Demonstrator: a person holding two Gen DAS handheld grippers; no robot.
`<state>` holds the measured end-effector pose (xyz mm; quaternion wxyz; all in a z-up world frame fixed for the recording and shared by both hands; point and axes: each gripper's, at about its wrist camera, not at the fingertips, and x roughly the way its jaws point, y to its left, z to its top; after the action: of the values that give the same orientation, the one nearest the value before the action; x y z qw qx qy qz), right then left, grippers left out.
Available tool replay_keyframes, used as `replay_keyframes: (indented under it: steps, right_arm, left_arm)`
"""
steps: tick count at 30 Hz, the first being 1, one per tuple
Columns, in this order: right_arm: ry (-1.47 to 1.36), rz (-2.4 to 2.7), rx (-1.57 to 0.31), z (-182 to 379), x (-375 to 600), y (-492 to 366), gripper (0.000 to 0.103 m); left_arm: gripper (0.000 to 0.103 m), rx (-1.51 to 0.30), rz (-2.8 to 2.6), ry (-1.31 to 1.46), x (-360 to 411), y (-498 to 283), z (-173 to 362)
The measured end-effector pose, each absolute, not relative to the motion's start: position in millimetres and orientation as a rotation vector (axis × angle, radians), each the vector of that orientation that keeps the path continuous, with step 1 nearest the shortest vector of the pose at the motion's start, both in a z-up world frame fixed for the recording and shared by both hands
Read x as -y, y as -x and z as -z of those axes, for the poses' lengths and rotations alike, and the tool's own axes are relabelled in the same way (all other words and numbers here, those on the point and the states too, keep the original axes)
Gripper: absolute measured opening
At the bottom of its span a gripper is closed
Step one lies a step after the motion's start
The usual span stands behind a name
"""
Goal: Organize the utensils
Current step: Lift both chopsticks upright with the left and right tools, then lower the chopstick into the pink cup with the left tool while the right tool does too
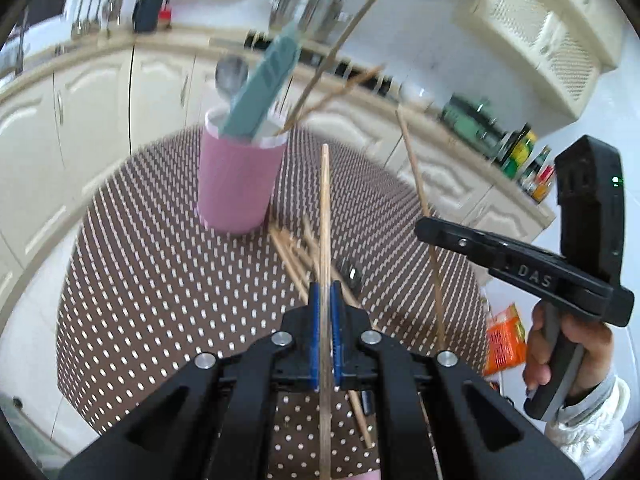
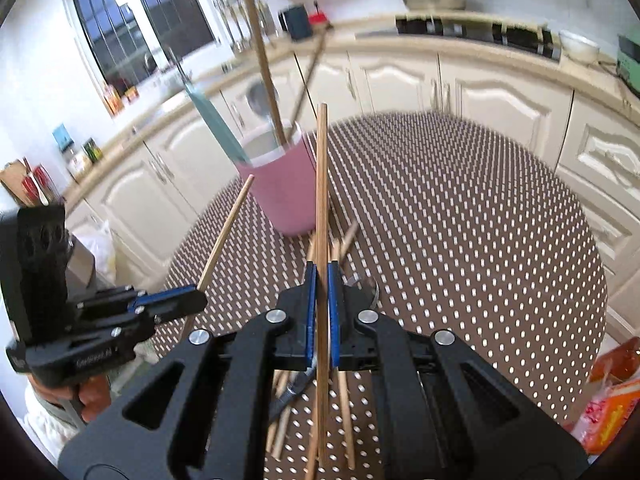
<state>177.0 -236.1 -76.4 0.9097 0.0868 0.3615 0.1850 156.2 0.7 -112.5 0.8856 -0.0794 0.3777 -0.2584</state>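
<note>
1. The worktop (image 1: 160, 280) is a round table under a brown cloth with pale dots. Cream kitchen cabinets (image 2: 500, 92) curve behind it, and a dark window (image 2: 132, 20) shows in the right wrist view. An orange packet (image 1: 506, 340) lies beyond the worktop's right edge.
2. The left tool (image 1: 326, 304) has its blue pads pressed together on a single wooden chopstick (image 1: 326, 208), which runs forward between them and stands clear of the cloth.
3. The right tool (image 2: 322, 284) is likewise clamped on another chopstick (image 2: 322, 184), held lengthwise along its fingers.
4. A pink cup (image 1: 238, 184) stands upright towards the far edge of the worktop, ahead of both tools and apart from them. It holds a teal utensil (image 1: 264, 84), a metal spoon (image 1: 231, 74) and several leaning chopsticks.
5. Loose chopsticks (image 1: 296, 252) lie in a heap on the cloth between the cup and the tools, just below the left tool's tips; something metal lies among them, too blurred to name.
</note>
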Motion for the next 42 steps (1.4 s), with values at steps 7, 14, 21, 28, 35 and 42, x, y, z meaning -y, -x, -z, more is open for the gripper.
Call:
replay_keyframes:
  steps: [7,14,21,28,35,42]
  right_arm:
    - [-0.218,-0.380,-0.542,39.3,234.7,-167.2,0.006]
    - [-0.216,-0.374,-0.372,24.9,213.2,-168.3,0.006]
    - [-0.212,-0.375,-0.255,9.5,184.4,-194.2,0.006]
    - [-0.212,-0.386,-0.162,7.5,164.7,-226.6,0.006]
    - [-0.199,-0.372,-0.085,15.4,157.1,-253.4,0.006]
    - [-0.174,-0.378,-0.039,20.4,151.0,-264.5,0.006]
  left_arm:
    - [0.005,-0.490,0.541,0.224,-24.3,-131.9,86.1]
    - [0.005,-0.247,0.456,0.281,-39.4,-140.0,58.4]
    - [0.005,-0.090,0.376,0.308,-46.6,-174.1,24.4]
    - [0.005,-0.017,0.351,0.331,-46.6,-218.5,12.3]
    - [0.005,0.029,0.316,0.369,-50.8,-250.6,14.9]
    - [0.005,0.060,0.287,0.400,-48.3,-277.3,21.2]
